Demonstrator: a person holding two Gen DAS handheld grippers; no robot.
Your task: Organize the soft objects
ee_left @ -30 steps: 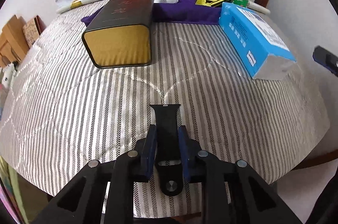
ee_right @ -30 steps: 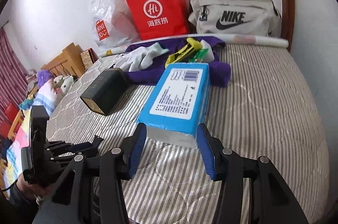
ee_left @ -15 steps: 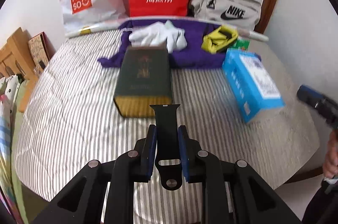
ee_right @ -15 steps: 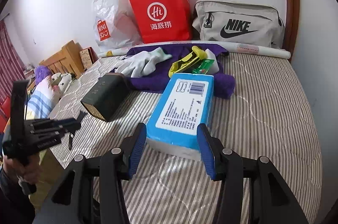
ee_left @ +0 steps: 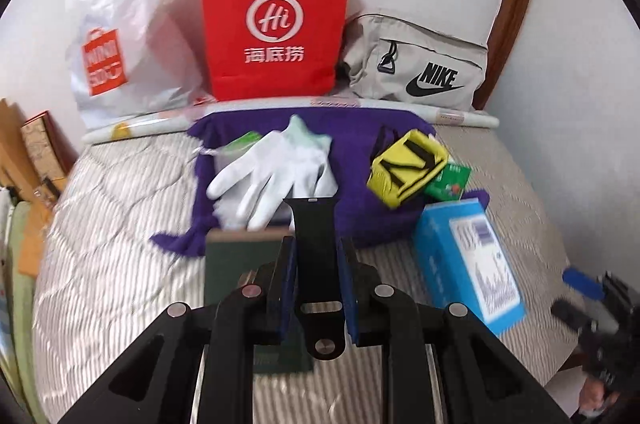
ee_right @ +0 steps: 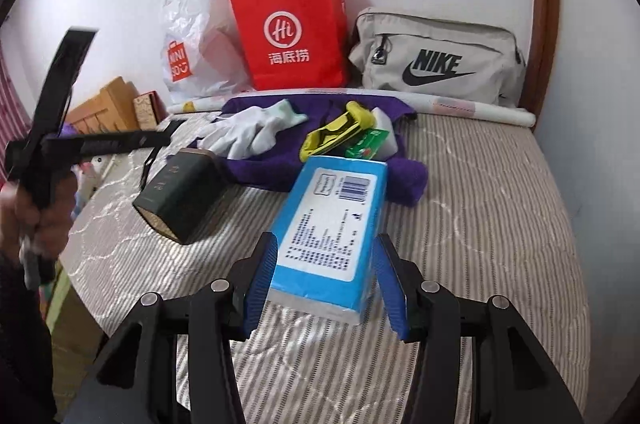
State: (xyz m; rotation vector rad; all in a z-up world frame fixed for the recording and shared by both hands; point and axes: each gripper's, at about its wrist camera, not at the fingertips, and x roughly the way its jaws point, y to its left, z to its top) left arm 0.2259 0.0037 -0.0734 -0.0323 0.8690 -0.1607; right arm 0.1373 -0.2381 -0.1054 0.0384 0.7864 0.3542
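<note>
My left gripper (ee_left: 316, 268) is shut on a black watch strap (ee_left: 314, 236) and holds it in the air above the dark green box (ee_left: 240, 256). It also shows raised at the left of the right wrist view (ee_right: 164, 137). My right gripper (ee_right: 324, 276) is open, its blue pads either side of the near end of the blue tissue pack (ee_right: 332, 224), not clearly touching it. White gloves (ee_left: 276, 167), a yellow-black band (ee_left: 408, 167) and a green packet (ee_left: 448, 181) lie on a purple cloth (ee_left: 352, 127).
A red paper bag (ee_left: 276, 23), a white Miniso bag (ee_left: 128, 35) and a grey Nike pouch (ee_left: 416, 63) stand against the wall. A rolled sheet (ee_left: 460, 113) lies behind the cloth. The bed's edge (ee_right: 80, 288) drops off at left. A white sponge (ee_right: 386, 127) lies by the green packet.
My left gripper has risen and moved forward with the strap, from low over the quilt to above the green box. My right gripper has edged closer to the tissue pack.
</note>
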